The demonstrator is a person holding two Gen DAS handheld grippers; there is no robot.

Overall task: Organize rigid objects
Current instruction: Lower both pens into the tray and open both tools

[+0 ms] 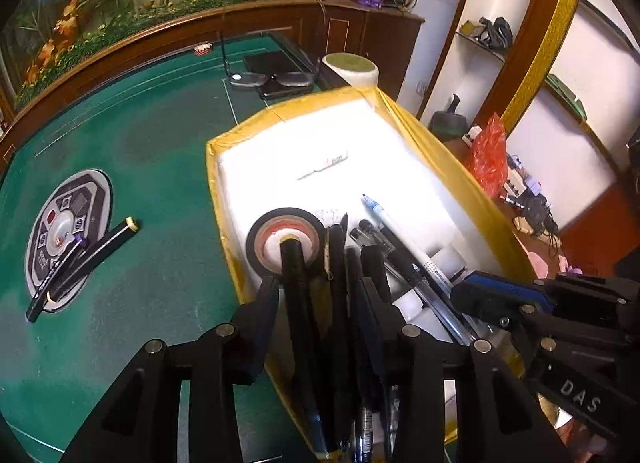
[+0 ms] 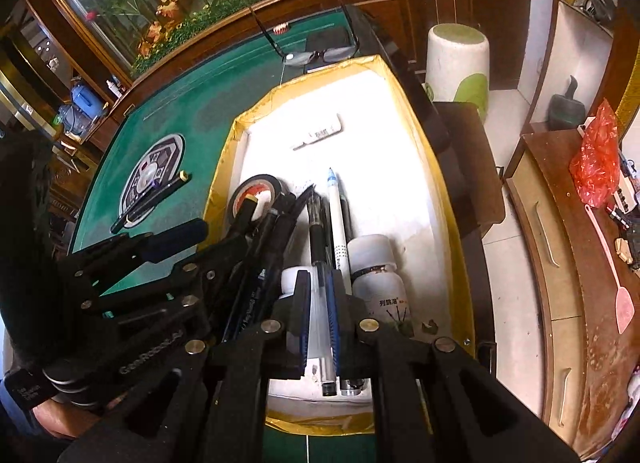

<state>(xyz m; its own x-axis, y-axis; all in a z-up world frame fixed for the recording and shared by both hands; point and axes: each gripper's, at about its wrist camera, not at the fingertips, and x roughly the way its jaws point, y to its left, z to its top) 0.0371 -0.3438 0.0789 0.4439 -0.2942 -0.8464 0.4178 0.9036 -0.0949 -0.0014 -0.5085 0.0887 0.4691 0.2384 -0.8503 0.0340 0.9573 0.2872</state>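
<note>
A white-lined box with a yellow taped rim [image 1: 224,199] [image 2: 224,183] holds a black tape roll [image 1: 260,239] [image 2: 262,181], a white and blue pen [image 1: 400,231] [image 2: 335,215], white bottles [image 2: 372,259] and several dark pens. My left gripper [image 1: 320,269] is open low over the box's left side. A black marker with a gold tip [image 1: 294,283] and other dark pens lie loose between its fingers. My right gripper [image 2: 319,279] is shut on a clear pen [image 2: 320,315] near the box's front end, beside the bottles. Two more dark pens [image 1: 92,255] lie on the table's round panel [image 1: 64,231].
The box sits on a green felt table [image 1: 140,151] with a wooden rim. Glasses [image 1: 272,77] and a dark phone lie beyond the box. A white stool [image 2: 458,59] stands off the far right corner. A wooden cabinet with a red bag [image 2: 596,159] is to the right.
</note>
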